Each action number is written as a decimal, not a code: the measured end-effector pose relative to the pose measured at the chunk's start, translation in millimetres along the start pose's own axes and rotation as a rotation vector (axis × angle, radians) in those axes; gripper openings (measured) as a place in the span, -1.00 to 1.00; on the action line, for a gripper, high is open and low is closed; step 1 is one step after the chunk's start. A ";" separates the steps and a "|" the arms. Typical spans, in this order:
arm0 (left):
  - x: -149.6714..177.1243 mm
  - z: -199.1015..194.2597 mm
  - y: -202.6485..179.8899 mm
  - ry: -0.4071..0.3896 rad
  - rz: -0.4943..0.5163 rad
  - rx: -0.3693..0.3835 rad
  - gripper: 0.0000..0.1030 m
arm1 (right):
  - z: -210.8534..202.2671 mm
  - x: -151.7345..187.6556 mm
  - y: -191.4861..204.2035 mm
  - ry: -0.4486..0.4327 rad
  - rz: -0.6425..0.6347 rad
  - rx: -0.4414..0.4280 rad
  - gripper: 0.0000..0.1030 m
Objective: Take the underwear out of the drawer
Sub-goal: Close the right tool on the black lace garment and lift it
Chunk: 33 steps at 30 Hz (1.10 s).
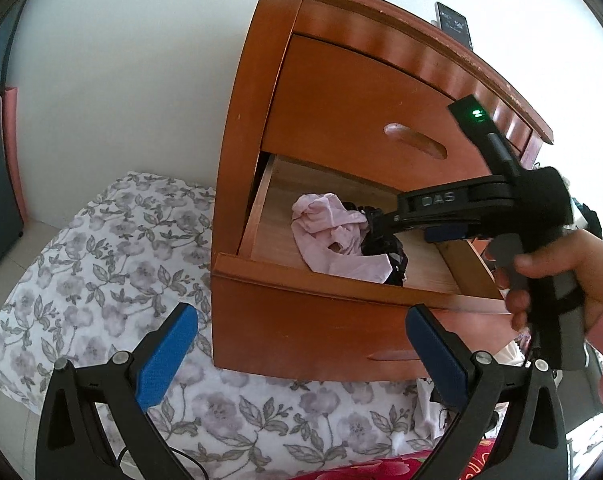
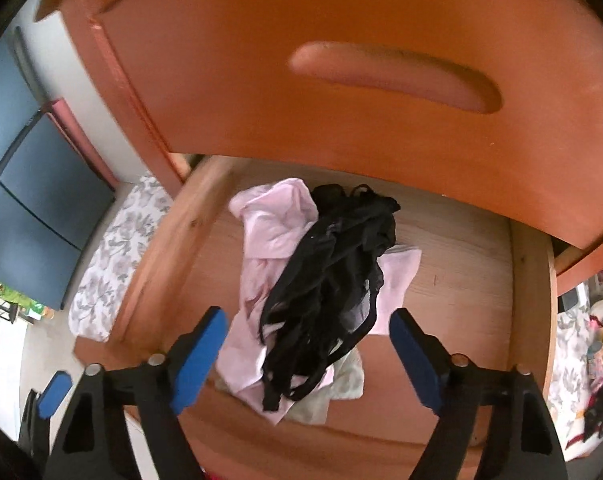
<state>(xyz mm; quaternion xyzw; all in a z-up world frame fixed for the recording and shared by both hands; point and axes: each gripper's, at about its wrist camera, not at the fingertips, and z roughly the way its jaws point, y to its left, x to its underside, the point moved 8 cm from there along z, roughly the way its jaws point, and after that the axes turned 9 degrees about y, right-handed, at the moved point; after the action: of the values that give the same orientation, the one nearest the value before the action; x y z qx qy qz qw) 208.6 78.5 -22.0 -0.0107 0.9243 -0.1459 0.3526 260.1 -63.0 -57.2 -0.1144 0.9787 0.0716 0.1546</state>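
The lower drawer (image 1: 341, 280) of a wooden nightstand is pulled out. On its floor lies a pink piece of underwear (image 1: 329, 232) with a black lacy piece (image 1: 385, 252) partly on top. In the right wrist view the black underwear (image 2: 333, 280) drapes over the pink one (image 2: 273, 224), and a pale cloth peeks out beneath. My right gripper (image 2: 309, 336) points down into the drawer (image 2: 169, 248), open, its blue pads on either side of the black piece without pressing it. A hand holds that right gripper (image 1: 377, 224). My left gripper (image 1: 301, 352) hangs open and empty before the drawer front.
The upper drawer (image 1: 361, 108) is closed, with a slot handle (image 2: 397, 76) just above the right gripper. A phone (image 1: 455, 24) rests on the nightstand top. A floral bed cover (image 1: 113, 264) lies to the left and below, and a red cloth (image 1: 381, 468) at the bottom.
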 end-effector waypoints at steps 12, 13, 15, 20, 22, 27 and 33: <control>1.8 6.2 0.3 0.015 0.001 0.006 1.00 | 37.5 -3.7 0.8 0.059 0.010 0.045 -0.08; 1.9 6.3 0.3 0.016 0.001 0.007 1.00 | 36.8 -3.5 -1.6 0.056 0.016 0.042 -0.29; 2.0 6.4 -0.1 0.016 0.002 0.007 1.00 | 33.3 -3.5 -6.6 0.046 0.029 0.039 -0.56; 1.5 4.4 -3.9 0.014 0.007 0.010 1.00 | 19.4 -0.4 -19.6 0.018 0.042 0.035 -0.87; 1.5 3.4 -5.6 0.014 0.013 0.010 1.00 | 15.3 1.5 -19.9 0.011 0.037 0.037 -0.88; 0.7 -0.4 -7.7 0.011 0.014 0.009 1.00 | -3.7 2.2 -19.9 -0.033 0.026 0.008 -0.88; -0.4 -7.1 -9.5 0.007 0.014 0.002 1.00 | -52.5 7.4 -29.4 -0.123 0.037 -0.044 -0.89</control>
<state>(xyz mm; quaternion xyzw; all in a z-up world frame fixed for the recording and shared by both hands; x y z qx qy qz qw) 203.4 71.3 -14.1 -0.0036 0.9254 -0.1444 0.3504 245.4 -102.0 -13.1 -0.0949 0.9675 0.1026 0.2105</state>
